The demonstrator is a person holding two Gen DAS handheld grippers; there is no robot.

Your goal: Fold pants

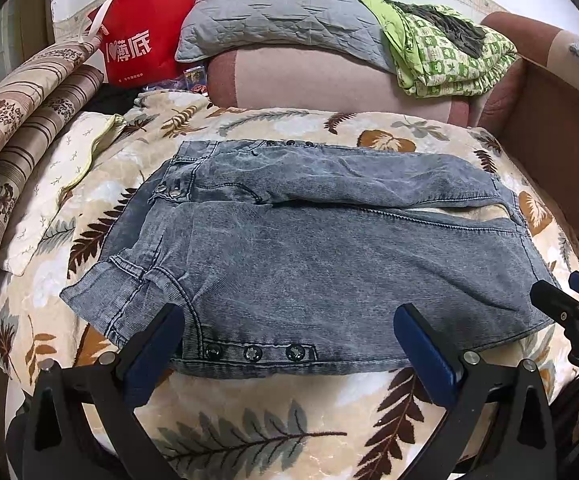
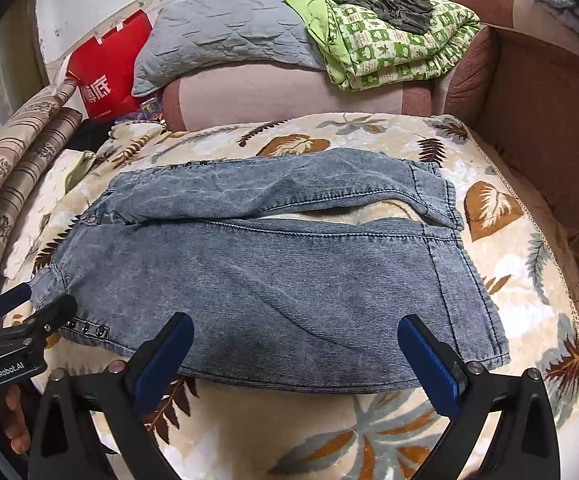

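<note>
Denim pants [image 1: 305, 248] lie spread across the middle of the leaf-print blanket [image 1: 249, 432] in the left wrist view, waist toward its left edge, the two short legs side by side with studs along the near hem. The left gripper [image 1: 289, 352] hangs released, fingers wide over that near edge. To fold well, I judge both tools should pinch the near edge at matching spots and carry it evenly over the far leg.

In the right wrist view, the right gripper [image 2: 297, 360] is likewise released, above the near hem; the faded blue-grey cloth lies mostly flat, a gap showing between the legs.
</note>
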